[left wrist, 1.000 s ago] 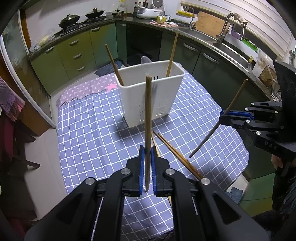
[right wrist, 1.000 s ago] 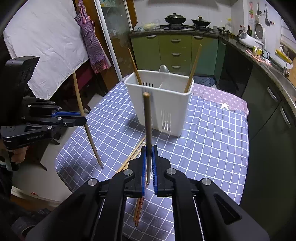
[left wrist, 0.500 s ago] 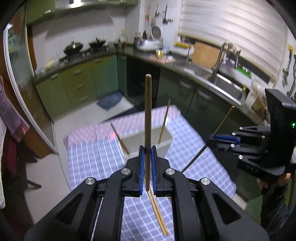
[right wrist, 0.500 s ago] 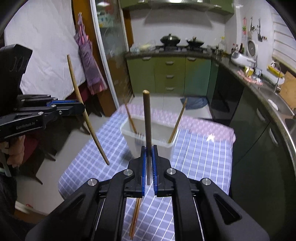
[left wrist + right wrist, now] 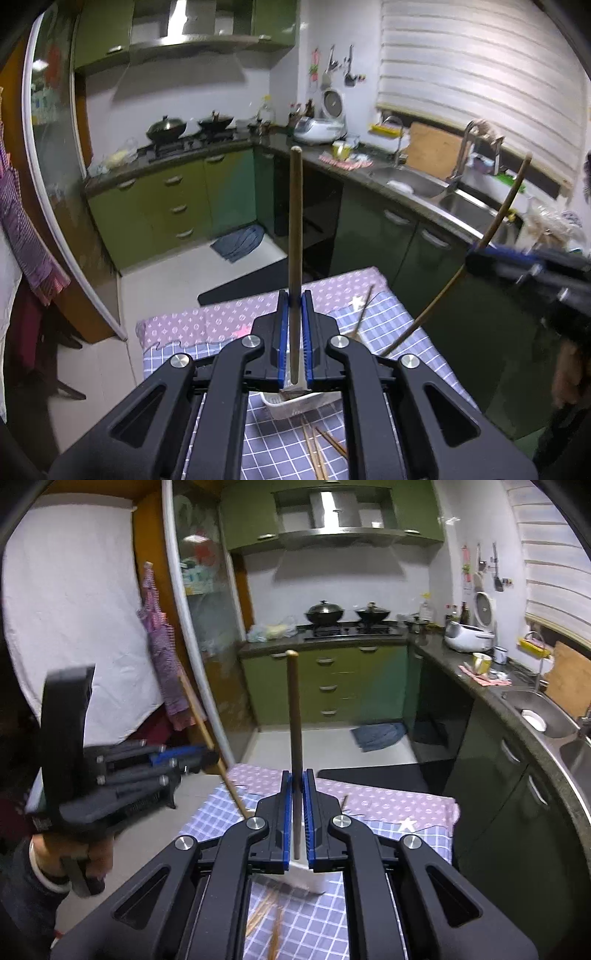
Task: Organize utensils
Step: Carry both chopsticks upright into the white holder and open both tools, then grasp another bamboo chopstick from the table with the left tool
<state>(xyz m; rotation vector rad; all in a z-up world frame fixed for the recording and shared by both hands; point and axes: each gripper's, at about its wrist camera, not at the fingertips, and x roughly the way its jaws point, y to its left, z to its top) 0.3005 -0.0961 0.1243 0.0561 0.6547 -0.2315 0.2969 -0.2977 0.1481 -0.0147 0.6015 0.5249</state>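
Wooden chopsticks (image 5: 295, 236) between closed fingers (image 5: 282, 332)

The table (image 5: 413, 332) stands in the middle of the kitchen floor. The utensil basket (image 5: 295, 404) stands on the table, mostly hidden behind the left gripper (image 5: 294, 332). One chopstick (image 5: 364, 308) leans in the basket at its far right corner. Loose chopsticks (image 5: 314, 450) lie on the table between the basket and the near edge. Above the table, the left gripper holds a chopstick upright (image 5: 295, 229), and the right gripper (image 5: 297, 812) holds another one (image 5: 294, 716). The sink (image 5: 417, 184) lies beyond the table's right edge, the stove (image 5: 184, 142) beyond its far edge.
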